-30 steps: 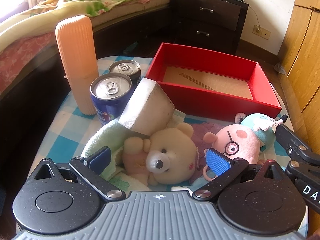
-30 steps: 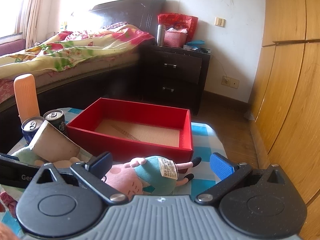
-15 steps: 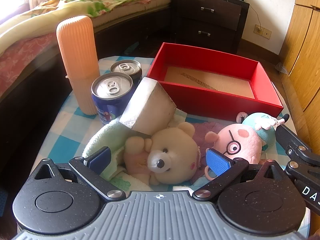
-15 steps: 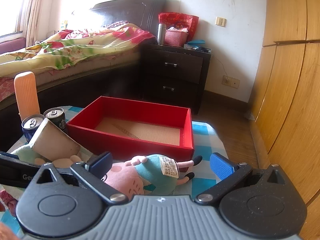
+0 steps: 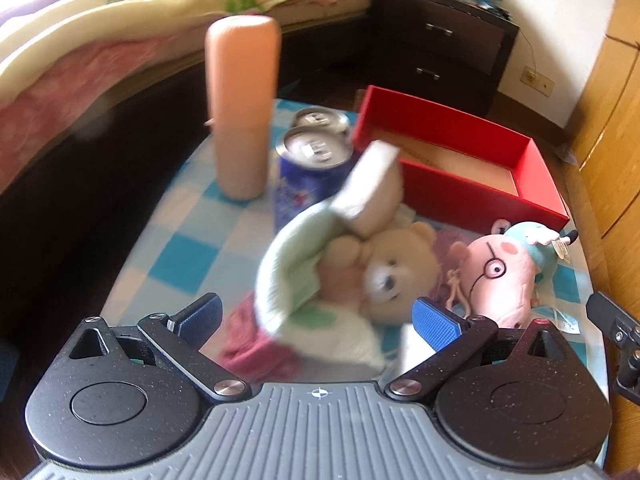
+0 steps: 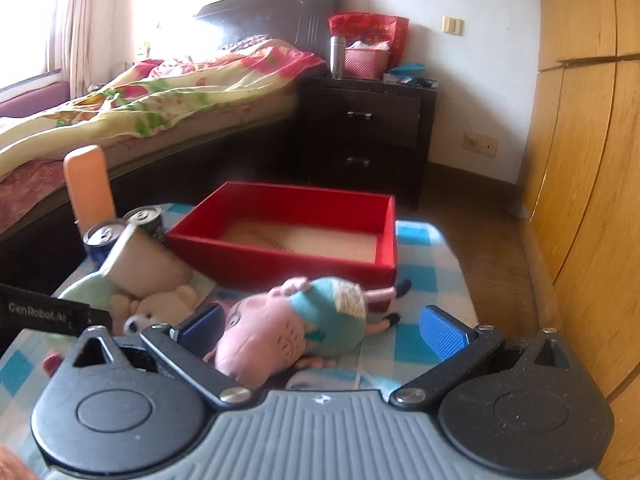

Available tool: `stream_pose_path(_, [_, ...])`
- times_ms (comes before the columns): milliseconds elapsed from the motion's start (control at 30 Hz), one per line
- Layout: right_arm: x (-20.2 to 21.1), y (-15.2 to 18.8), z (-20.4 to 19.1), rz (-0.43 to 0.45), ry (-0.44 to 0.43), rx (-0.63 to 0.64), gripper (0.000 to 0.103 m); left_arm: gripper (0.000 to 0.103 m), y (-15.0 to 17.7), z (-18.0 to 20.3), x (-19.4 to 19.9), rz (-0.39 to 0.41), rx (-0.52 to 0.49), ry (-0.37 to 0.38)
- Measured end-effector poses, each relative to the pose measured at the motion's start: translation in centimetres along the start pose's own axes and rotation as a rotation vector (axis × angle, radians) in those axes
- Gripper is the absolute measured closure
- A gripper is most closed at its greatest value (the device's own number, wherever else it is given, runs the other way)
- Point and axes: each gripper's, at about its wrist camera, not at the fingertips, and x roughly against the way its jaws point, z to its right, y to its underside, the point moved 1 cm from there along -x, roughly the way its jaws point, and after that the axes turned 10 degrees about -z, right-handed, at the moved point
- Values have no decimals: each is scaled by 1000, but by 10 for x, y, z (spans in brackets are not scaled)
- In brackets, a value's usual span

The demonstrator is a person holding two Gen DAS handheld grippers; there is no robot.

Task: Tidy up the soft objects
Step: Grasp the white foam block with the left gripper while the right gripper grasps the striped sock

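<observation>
the left tongs (image 5: 316,316) stood wide apart and empty, low over the near edge of the checked tabletop (image 5: 188,256), with the heap of soft things just ahead of their tips; the right tongs (image 6: 320,322) were likewise spread and empty, framing the pink pig plush (image 6: 296,328) without touching it; to do this step well, i judged, each pair should close on the fullest part of a toy's body, not an ear or a leg, and lift straight up so the leaning foam block (image 5: 370,184) did not tumble onto the cans (image 5: 312,160); the red box (image 5: 532,160) at the far side looked the likely home, bare inside; the teddy bear (image 5: 394,268) lay on its back, cream and fuzzy, half wrapped in a pale green cloth (image 5: 288,264), with a maroon cloth (image 5: 248,344) beside it; the left view was blurred, so the finer folds could not be read; the pig lay on its side in a teal dress, near the box's front wall; the tall orange tube (image 5: 242,108) stood upright by the cans, well clear.
</observation>
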Motion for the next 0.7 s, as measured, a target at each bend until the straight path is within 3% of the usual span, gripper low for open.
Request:
stream_pose_path(133, [6, 2, -5, -45, -39, -6, 18, 6, 11, -27, -2, -74, 105, 78])
stream_pose_path(300, [3, 10, -23, -119, -71, 81, 18, 5, 28, -31, 0, -79, -11, 34])
stream_pose_path(467, [-11, 31, -39, -228, -100, 150, 18, 5, 30, -37, -1, -83, -9, 2])
stream_pose_path(533, [-14, 38, -45, -257, -106, 170, 18, 8, 29, -36, 1, -67, -18, 23])
stream_pose_path(600, [-20, 43, -47, -281, -122, 174, 18, 21, 28, -31, 5, -56, -47, 81])
stream_pose_path(700, [-32, 47, -48, -329, -114, 175, 19, 31, 28, -21, 3, -79, -74, 161])
